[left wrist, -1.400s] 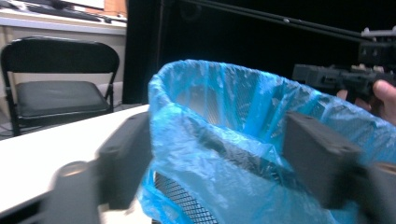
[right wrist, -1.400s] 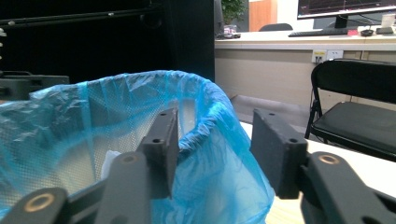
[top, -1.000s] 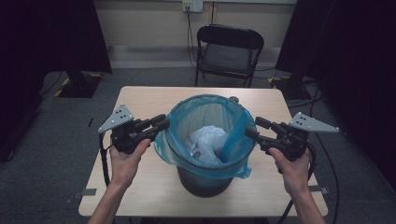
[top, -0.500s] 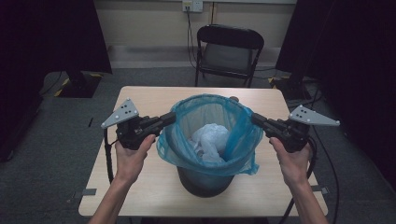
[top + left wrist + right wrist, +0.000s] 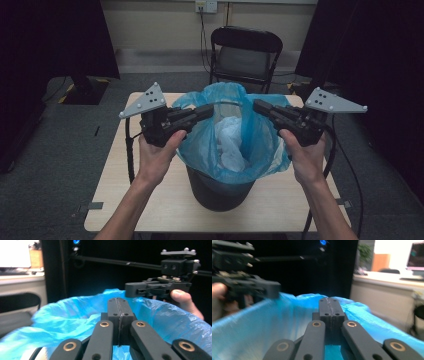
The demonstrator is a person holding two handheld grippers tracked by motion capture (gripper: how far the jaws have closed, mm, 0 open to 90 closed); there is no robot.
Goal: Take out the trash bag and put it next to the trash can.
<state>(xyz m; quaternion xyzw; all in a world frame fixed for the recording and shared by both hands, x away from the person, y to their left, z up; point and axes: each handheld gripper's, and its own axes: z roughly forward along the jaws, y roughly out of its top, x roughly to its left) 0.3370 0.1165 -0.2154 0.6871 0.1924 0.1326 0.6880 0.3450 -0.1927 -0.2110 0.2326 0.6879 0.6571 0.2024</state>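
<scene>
Blue plastic bag (image 5: 235, 145) lined a dark bin (image 5: 217, 187) on the wooden table (image 5: 150, 200), raised between the two tongs. Left gripper (image 5: 207, 111) had its jaws pressed together on the bag's rim (image 5: 75, 307); right gripper (image 5: 259, 106) was likewise clamped on the opposite rim. White crumpled material (image 5: 231, 140) lay inside the bag, below both. Folding chair (image 5: 245, 55) stood beyond.

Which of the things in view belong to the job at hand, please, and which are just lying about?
In use:
- blue bag
- dark bin
- white waste inside the bag
- left gripper, shut on the bag
- right gripper, shut on the bag

Standing by:
- table
- folding chair
</scene>
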